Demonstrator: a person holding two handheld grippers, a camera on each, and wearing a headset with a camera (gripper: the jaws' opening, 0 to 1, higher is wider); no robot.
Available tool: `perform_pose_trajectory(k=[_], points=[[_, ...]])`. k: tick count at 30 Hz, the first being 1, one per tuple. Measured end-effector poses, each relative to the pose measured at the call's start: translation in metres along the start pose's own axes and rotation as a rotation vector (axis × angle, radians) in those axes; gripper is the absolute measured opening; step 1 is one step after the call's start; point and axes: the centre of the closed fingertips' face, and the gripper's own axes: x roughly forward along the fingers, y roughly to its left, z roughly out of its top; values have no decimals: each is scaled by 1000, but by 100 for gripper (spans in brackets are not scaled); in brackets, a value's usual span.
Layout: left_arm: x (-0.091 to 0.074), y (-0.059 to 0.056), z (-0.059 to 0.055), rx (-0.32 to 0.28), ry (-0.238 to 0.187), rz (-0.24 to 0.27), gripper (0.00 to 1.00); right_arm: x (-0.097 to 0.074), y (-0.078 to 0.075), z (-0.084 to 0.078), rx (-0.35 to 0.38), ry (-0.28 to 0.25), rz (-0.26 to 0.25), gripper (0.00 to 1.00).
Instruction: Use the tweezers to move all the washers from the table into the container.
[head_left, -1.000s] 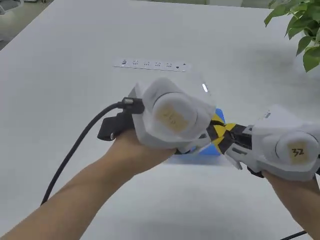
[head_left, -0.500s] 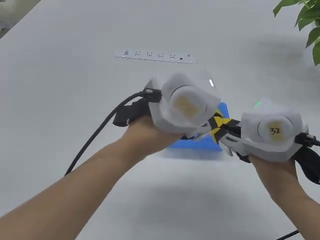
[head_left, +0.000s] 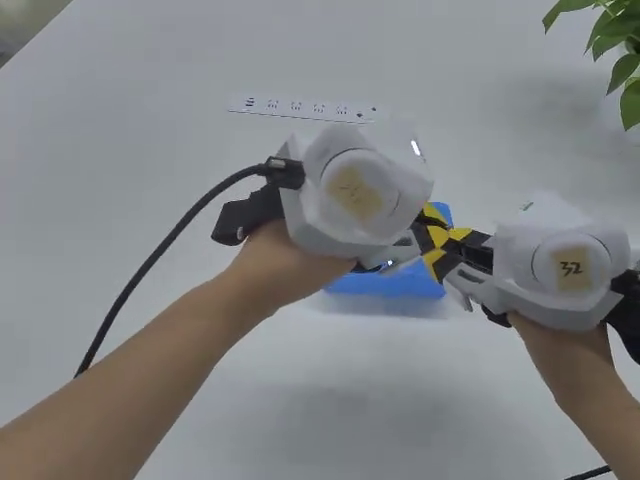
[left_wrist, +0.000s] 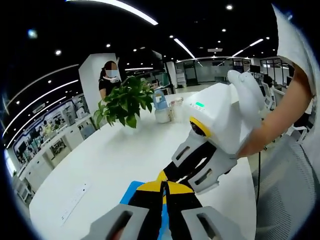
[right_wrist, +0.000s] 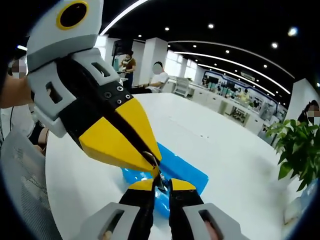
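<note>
Yellow-tipped jaws of the right gripper (right_wrist: 161, 187) and left gripper (right_wrist: 149, 161) both press together, tip to tip, on a thin steel sliver, apparently the tweezers (right_wrist: 156, 173), just above the blue container (right_wrist: 187, 172) on the white table (right_wrist: 230, 145). Likely light, springy and slick, so grip mid-arm.

Left gripper (left_wrist: 164, 187) and right gripper (right_wrist: 161, 184): white bodies, yellow-and-black jaws. Below them, a blue container (right_wrist: 184, 172) on a white bench (right_wrist: 227, 145).

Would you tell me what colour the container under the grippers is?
The container is blue; it shows best in the right gripper view.
</note>
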Motion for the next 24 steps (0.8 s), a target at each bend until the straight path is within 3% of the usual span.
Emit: perform_pose_trajectory(k=[6,9,10,15,20,22,24], points=[[-20,-25,1,56,-1,-43,0,-18,22,-2,-84,11,22,10],[-29,-38,-6,80,10,-69,0,-25,34,-9,-167,31,27,8],[-30,-41,-9,89,15,-75,0,-26,39,-12,-159,38,33,8],[-32,-55,-28,31,30,-110,0,-28,55,-31,-184,95,53,8],[-24,-69,-58,-23,69,-153,0,-20,70,-61,-217,173,88,8],[-20,-73,-67,-75,66,-175,0,-17,72,-70,-220,201,97,8],[-18,-72,-79,-85,82,-187,0,-14,74,-79,-224,223,101,8]])
